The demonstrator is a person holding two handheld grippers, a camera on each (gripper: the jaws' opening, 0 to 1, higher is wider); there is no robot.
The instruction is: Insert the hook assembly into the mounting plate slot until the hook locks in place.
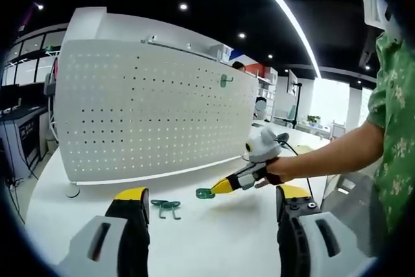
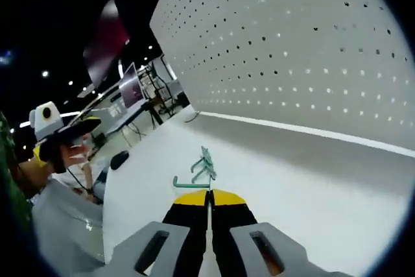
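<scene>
the right hand-held gripper has its jaws pressed together on a green hook, held by one end so the rest sticks out past the yellow tips. in the left gripper view the same right hand-held gripper sits low over the tabletop, near its right side, with the hook at the tip and a person's hand behind it. a second green hook lies flat on the tabletop just beyond it, toward the pegboard; in the right gripper view it lies just ahead of the held one. the left hand-held gripper has its jaws standing well apart, holding nothing.

the mounting plate, a white pegboard, stands upright along the far side of the tabletop. one green hook is already hung high on its right part.

judgement: the pickup step is done or just finishing; insertion has not begun, as the held hook is well apart from the pegboard. the next move calls for lifting the hook, turning its prongs toward the pegboard face, lining them with a pair of holes, then pushing in and down until it seats. the grip is at one end only, so the hook may twist under pressure.
</scene>
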